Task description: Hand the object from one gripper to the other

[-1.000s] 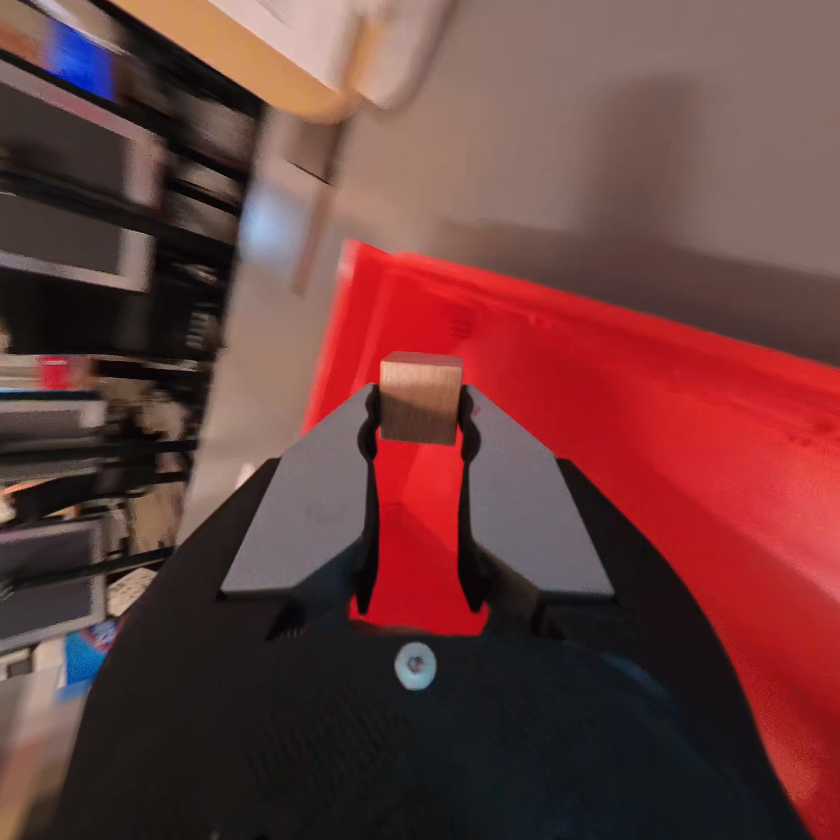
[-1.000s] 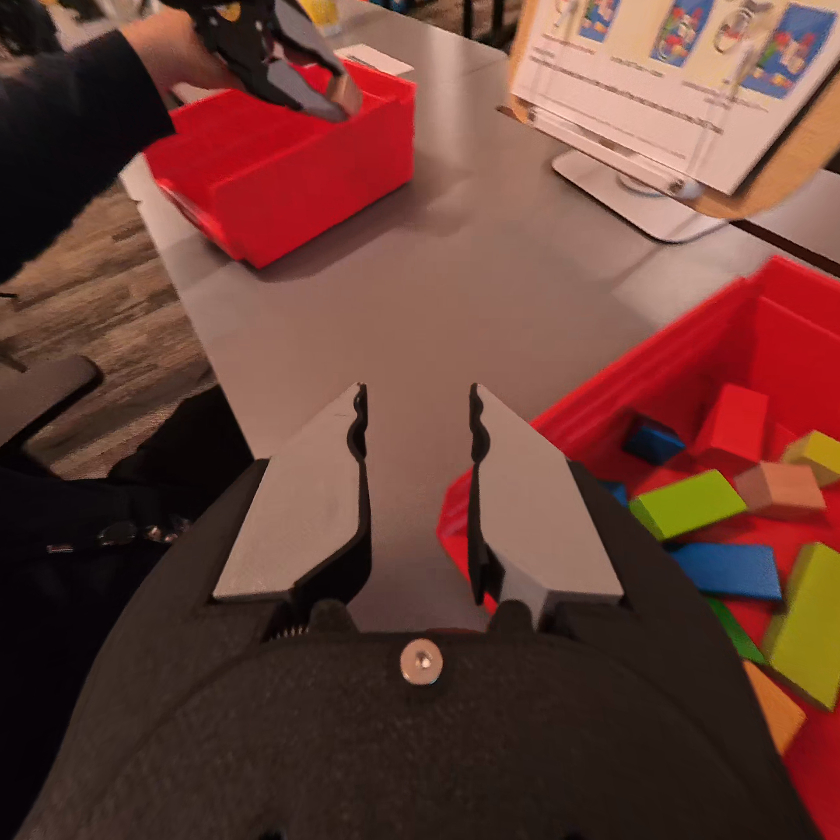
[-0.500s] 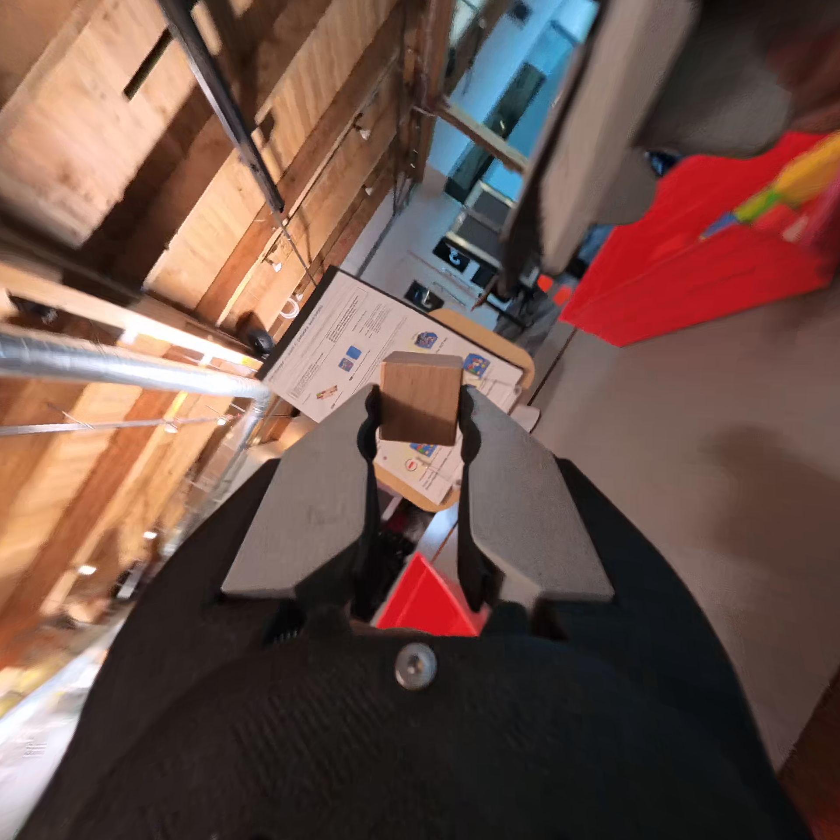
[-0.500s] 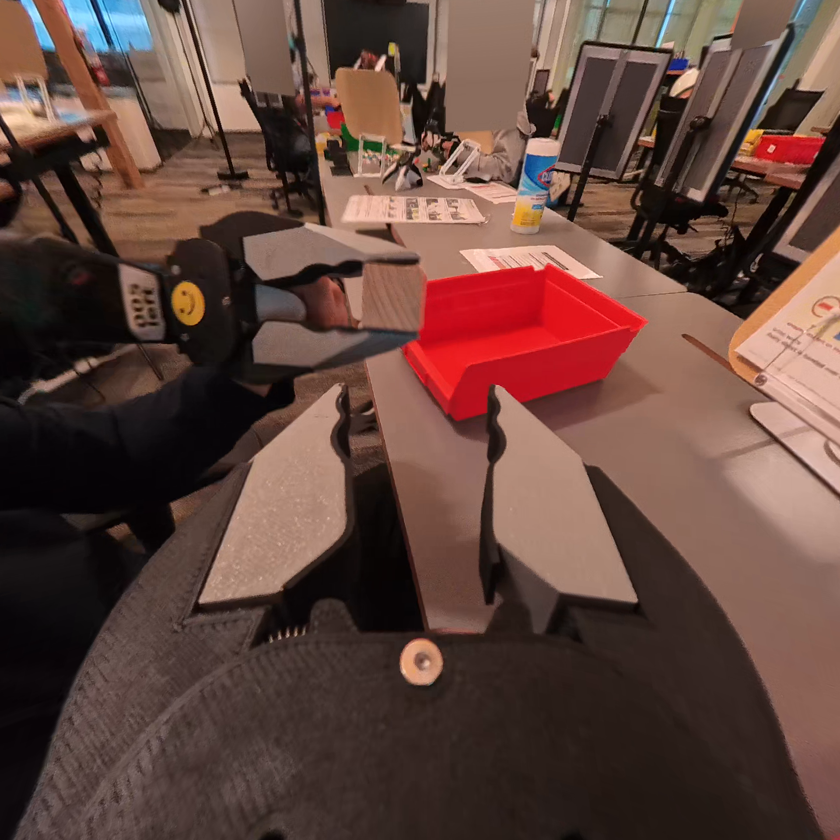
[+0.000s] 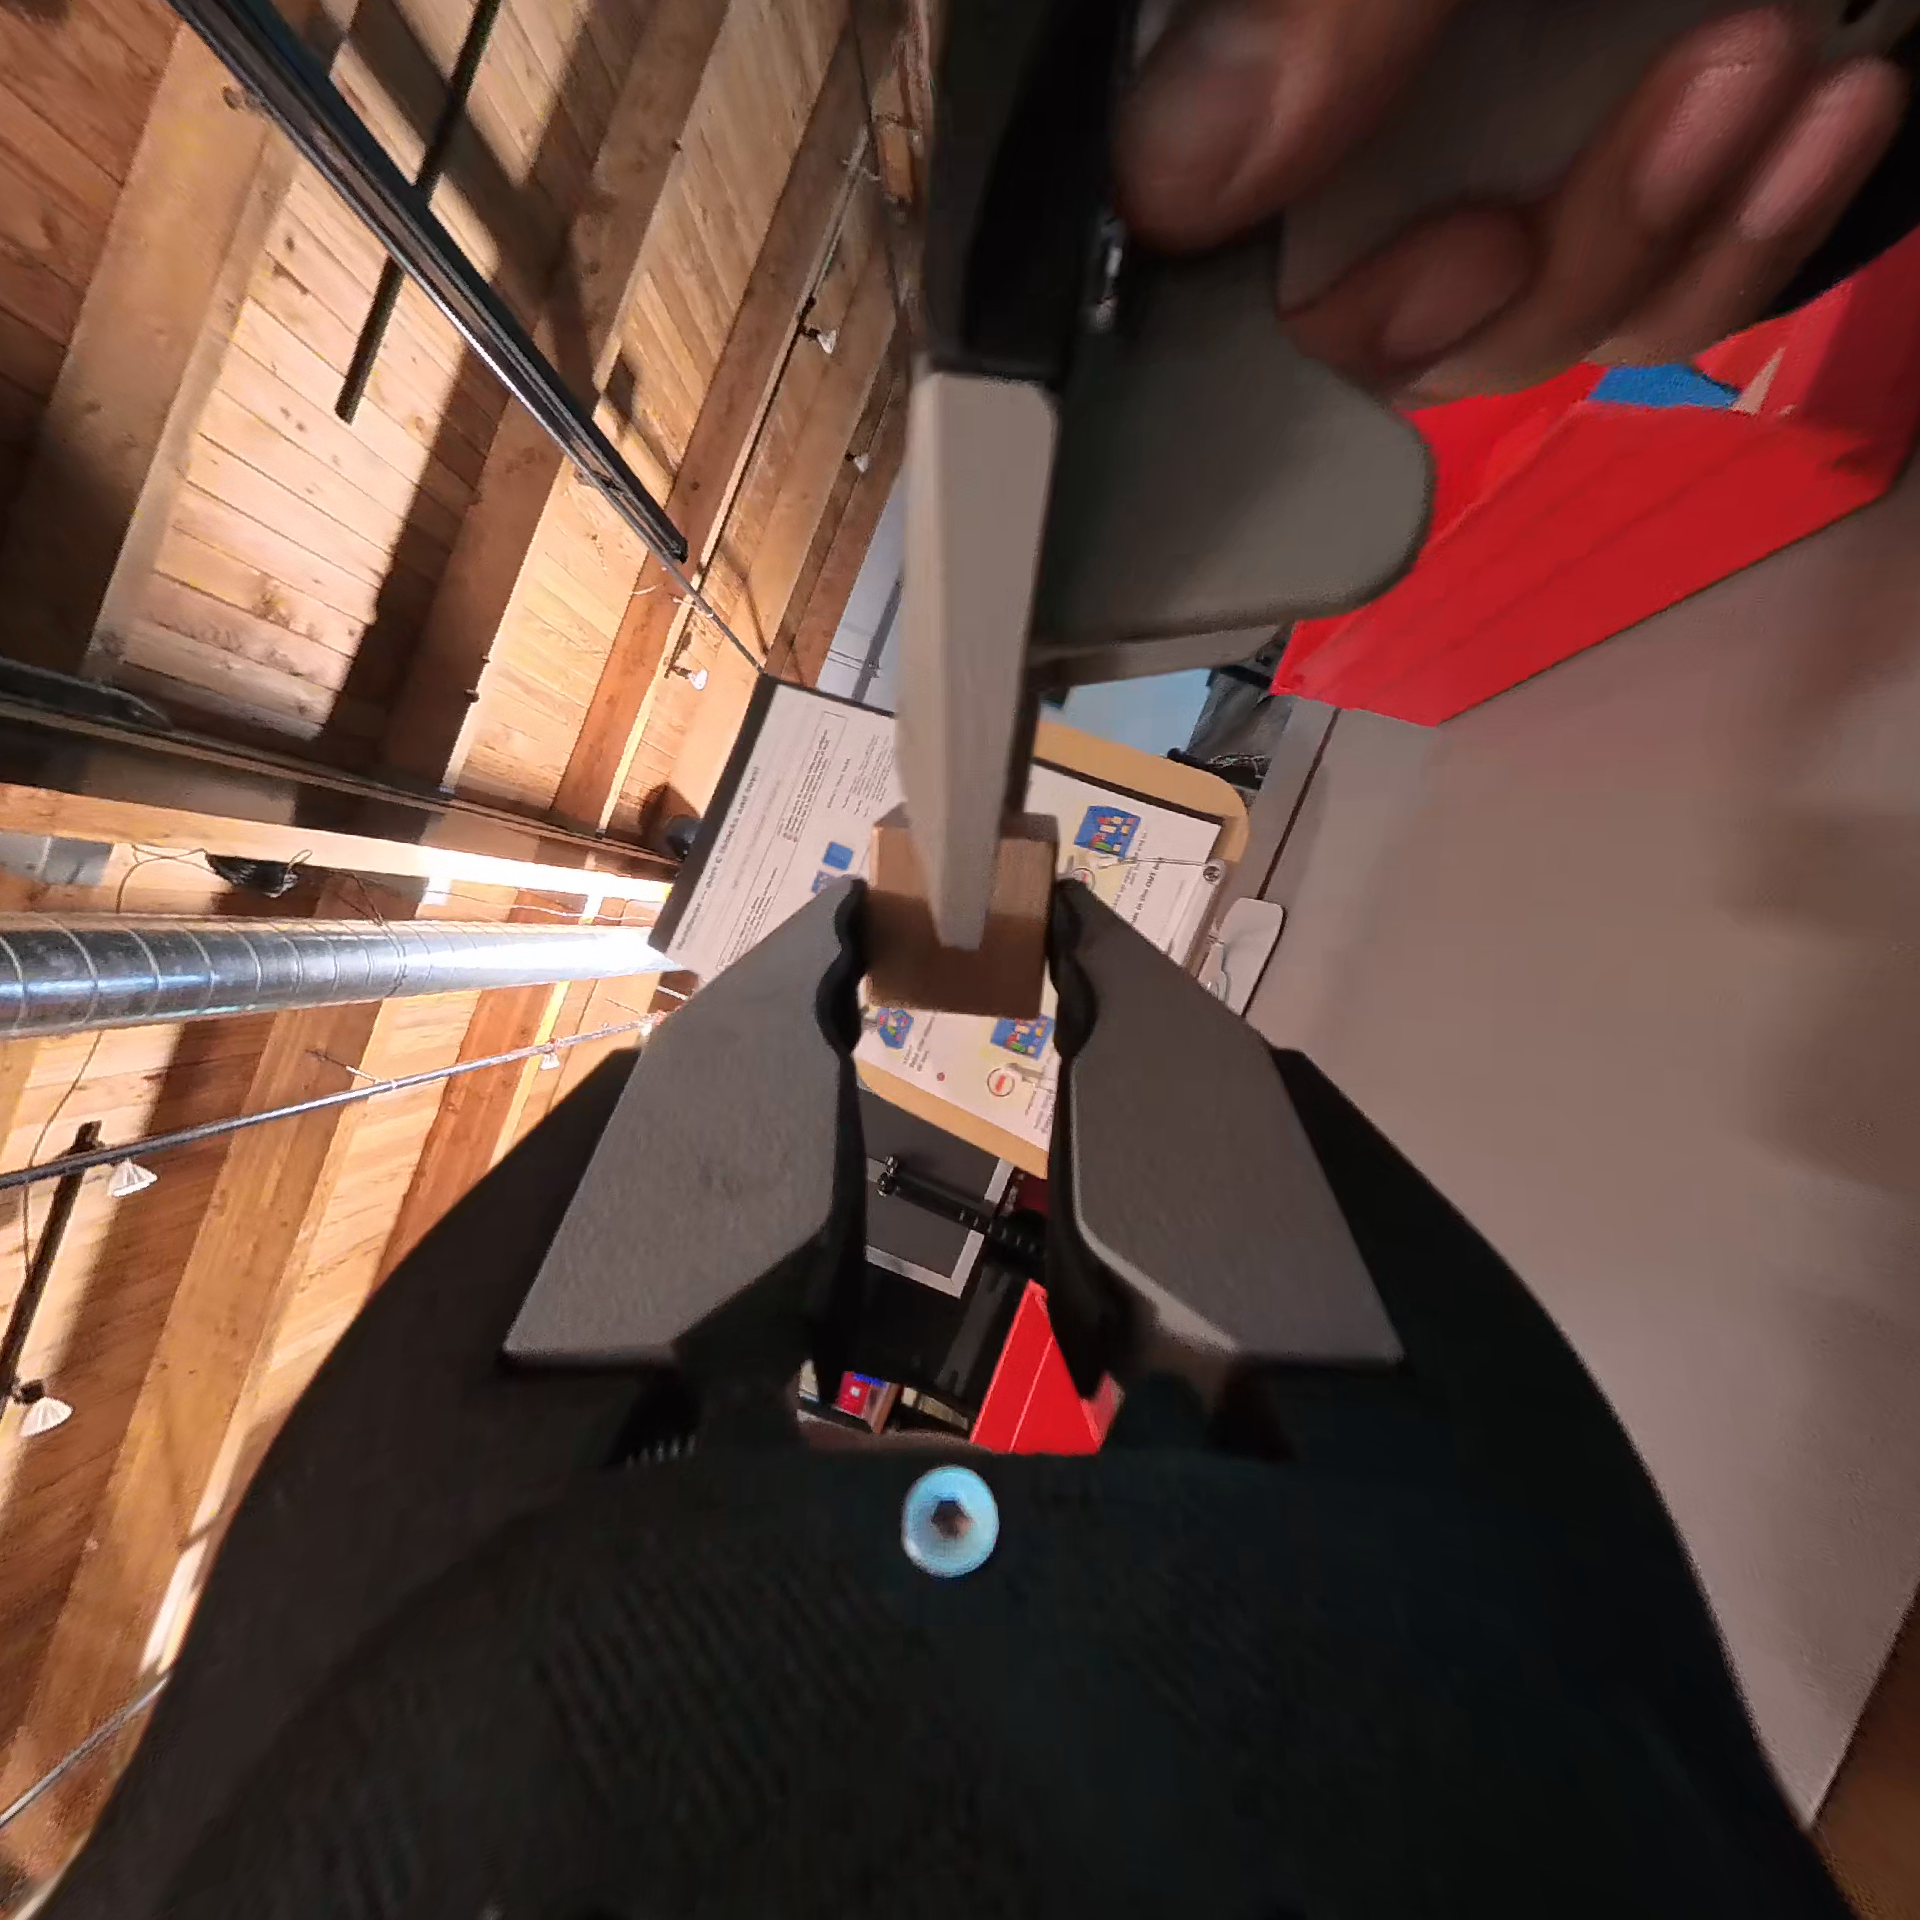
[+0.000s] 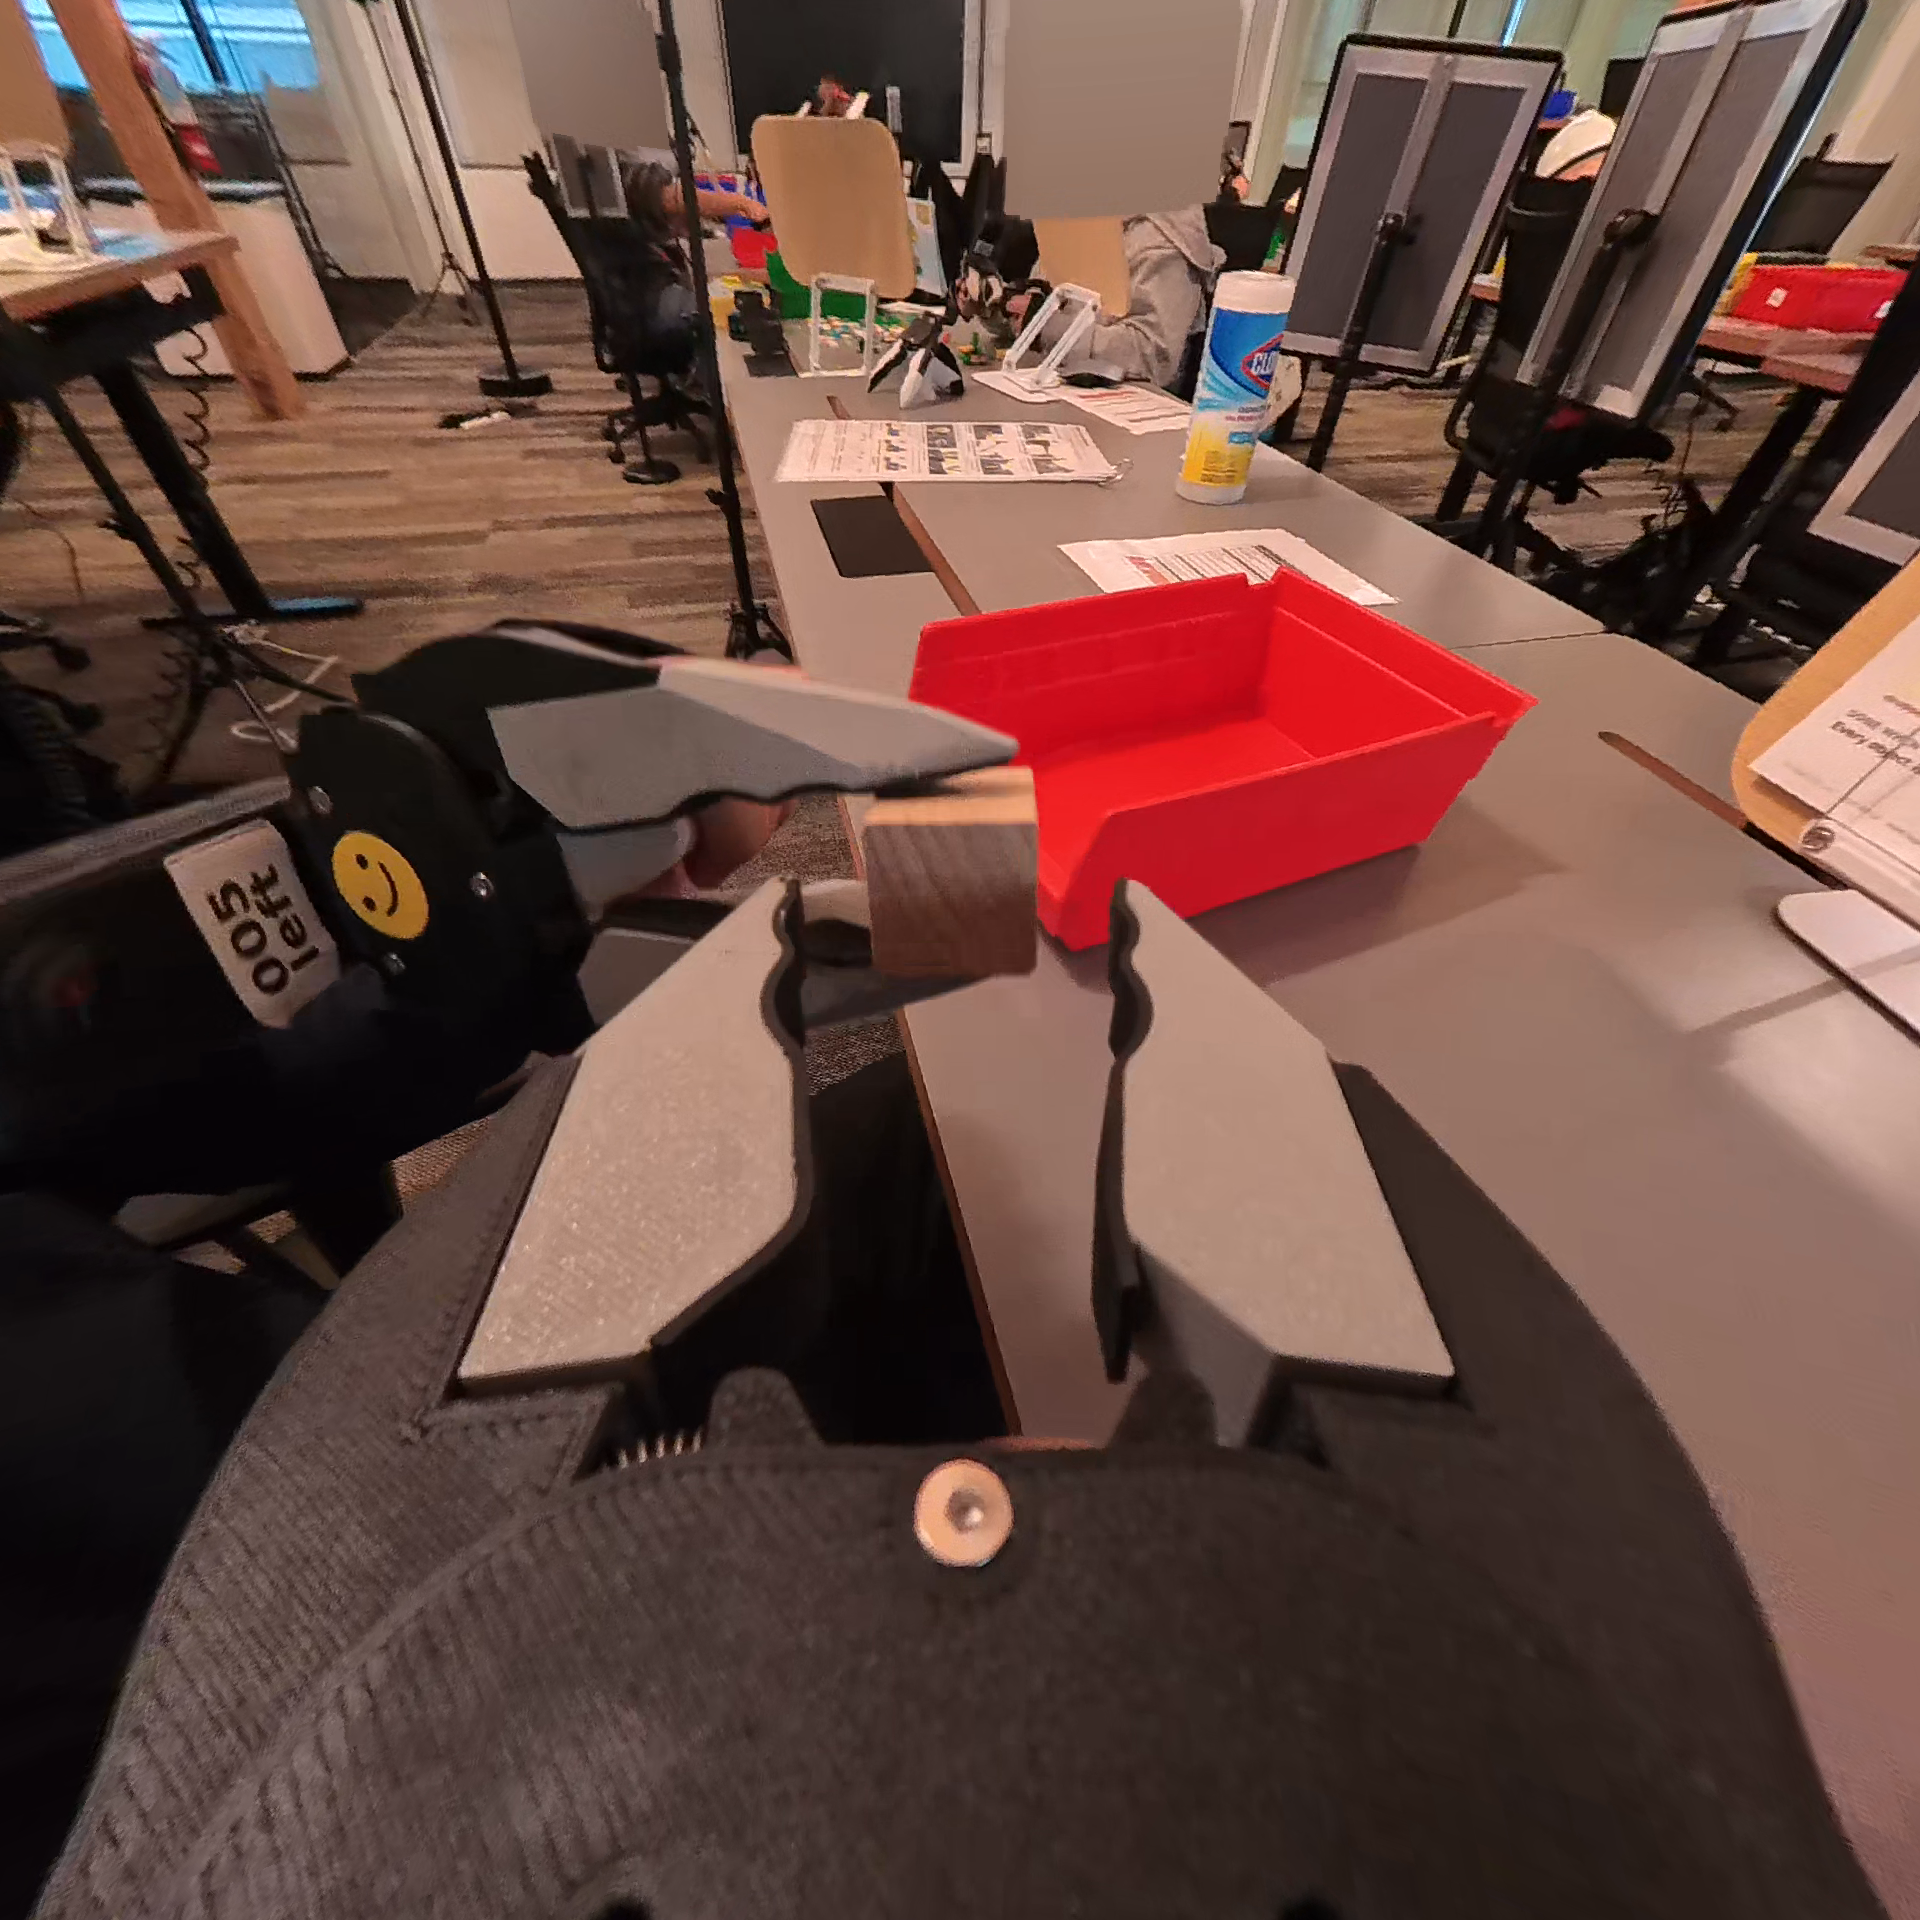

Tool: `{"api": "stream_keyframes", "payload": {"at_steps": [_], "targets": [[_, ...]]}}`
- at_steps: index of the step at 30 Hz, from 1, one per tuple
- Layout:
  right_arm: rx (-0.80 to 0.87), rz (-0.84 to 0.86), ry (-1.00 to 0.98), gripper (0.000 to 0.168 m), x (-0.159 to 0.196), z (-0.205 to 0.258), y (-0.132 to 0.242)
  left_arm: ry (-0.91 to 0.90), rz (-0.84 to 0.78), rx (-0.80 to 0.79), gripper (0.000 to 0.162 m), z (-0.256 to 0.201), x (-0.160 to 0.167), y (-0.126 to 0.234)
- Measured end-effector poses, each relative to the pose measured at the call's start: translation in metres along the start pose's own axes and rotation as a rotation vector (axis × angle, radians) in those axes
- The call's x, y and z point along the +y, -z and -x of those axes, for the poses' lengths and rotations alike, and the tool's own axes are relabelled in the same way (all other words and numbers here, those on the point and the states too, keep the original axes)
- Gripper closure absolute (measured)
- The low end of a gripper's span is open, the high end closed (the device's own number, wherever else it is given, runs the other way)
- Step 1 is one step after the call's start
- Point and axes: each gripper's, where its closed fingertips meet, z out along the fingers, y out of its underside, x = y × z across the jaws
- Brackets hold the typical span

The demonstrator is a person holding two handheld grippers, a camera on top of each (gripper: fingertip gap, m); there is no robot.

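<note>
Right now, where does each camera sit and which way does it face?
Left wrist view: on the left gripper, rolled sideways, facing the wooden ceiling; shut on the block; a right gripper finger crosses it, a hand behind.
Right wrist view: on the open right gripper, facing along the table past a red bin; sleeve low left.
Shared: block, both grippers.

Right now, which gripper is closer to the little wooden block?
Left. The left gripper is clamped on the wooden block; the right gripper is open around it, not yet gripping.
</note>
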Motion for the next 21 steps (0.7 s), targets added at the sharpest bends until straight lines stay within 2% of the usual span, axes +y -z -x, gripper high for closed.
{"api": "stream_keyframes", "payload": {"at_steps": [3, 21], "targets": [[0.029, 0.037, 0.028, 0.137, 0.0077, -0.0042, -0.0043, -0.005, -0.003, 0.026, 0.13, -0.0104, -0.0005, -0.0035], [-0.038, 0.007, -0.027, 0.137, 0.0044, -0.0046, 0.0025, 0.057, -0.042, 0.029, 0.13, -0.0114, -0.0061, -0.0046]]}}
